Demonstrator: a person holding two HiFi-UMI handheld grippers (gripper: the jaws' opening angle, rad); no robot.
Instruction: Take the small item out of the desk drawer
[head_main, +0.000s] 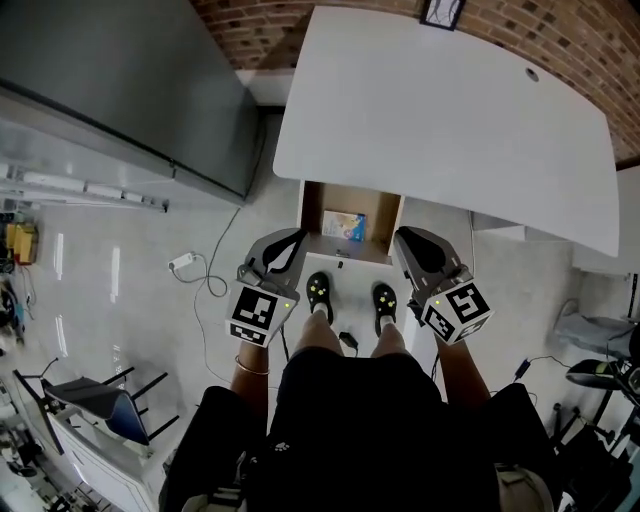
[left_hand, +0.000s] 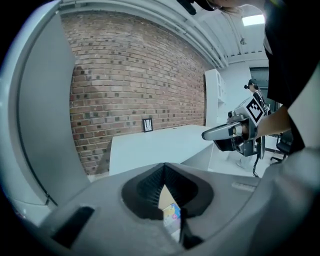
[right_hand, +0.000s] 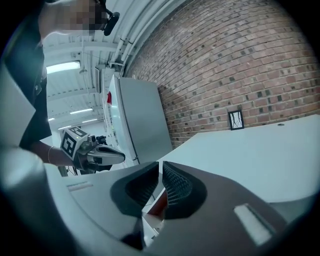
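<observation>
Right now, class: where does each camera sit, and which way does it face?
Head view: on the head, facing steeply down at the open drawer and small item; shows shoes, left gripper, right gripper.
Left gripper view: on that gripper, along its shut jaws toward desk and brick wall; shows right forearm.
Right gripper view: on that gripper, along its shut jaws toward the same wall; shows left forearm.
Shared: both gripper views see desk, wall, the opposite gripper.
</observation>
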